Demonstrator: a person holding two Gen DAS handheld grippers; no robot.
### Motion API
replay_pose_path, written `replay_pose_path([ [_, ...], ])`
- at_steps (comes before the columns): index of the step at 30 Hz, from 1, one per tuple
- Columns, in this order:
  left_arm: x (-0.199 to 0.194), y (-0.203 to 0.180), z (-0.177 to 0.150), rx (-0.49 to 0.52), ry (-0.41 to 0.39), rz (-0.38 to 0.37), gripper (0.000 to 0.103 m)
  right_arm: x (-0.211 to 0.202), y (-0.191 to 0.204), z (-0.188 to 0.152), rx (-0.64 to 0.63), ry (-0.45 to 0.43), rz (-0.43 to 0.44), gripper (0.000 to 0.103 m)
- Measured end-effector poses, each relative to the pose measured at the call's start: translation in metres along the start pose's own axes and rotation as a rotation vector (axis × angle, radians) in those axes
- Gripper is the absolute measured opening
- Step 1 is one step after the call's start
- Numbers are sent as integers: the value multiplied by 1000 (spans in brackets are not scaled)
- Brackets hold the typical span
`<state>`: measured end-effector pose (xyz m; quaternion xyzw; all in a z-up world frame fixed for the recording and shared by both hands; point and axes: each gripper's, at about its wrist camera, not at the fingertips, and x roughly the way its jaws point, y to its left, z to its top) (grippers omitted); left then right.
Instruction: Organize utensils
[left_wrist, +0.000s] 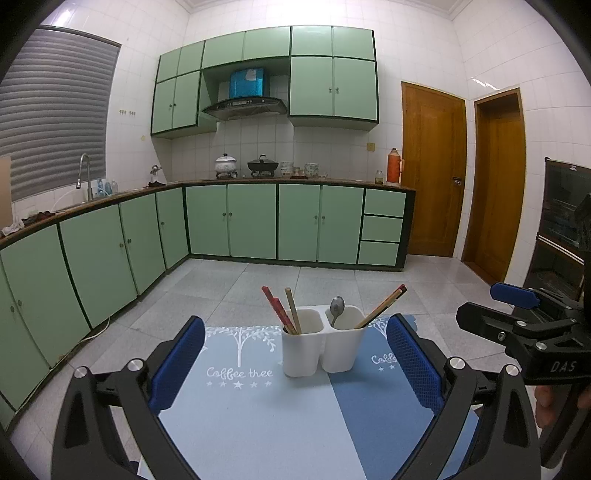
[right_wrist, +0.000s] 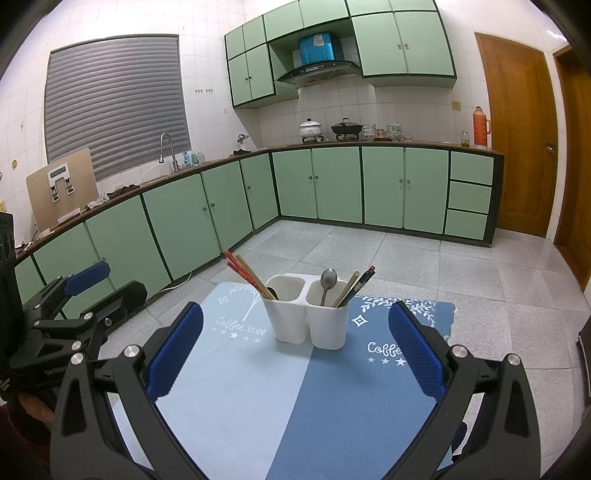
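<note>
Two empty grippers face a white utensil holder on a blue mat.

The two-tone mat (left_wrist: 258, 413) covers the near table; the twin-cup holder (left_wrist: 320, 343) stands at its far middle, between the spread jaws of the left gripper (left_wrist: 295, 363) and of the right gripper (right_wrist: 295, 349). Chopsticks (left_wrist: 286, 310) lean in both cups, a spoon (left_wrist: 336, 308) in the right. Only the right view shows a second, dark spoon (right_wrist: 272, 292) in the left cup.
</note>
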<state>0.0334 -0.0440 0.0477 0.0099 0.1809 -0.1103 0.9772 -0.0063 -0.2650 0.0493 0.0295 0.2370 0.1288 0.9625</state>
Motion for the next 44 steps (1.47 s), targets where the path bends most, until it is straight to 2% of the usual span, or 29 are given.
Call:
replay_pose_path([
  [44,5,2,-8,-11,17,1,97,5,-16,-11,-12,16,-14,97],
])
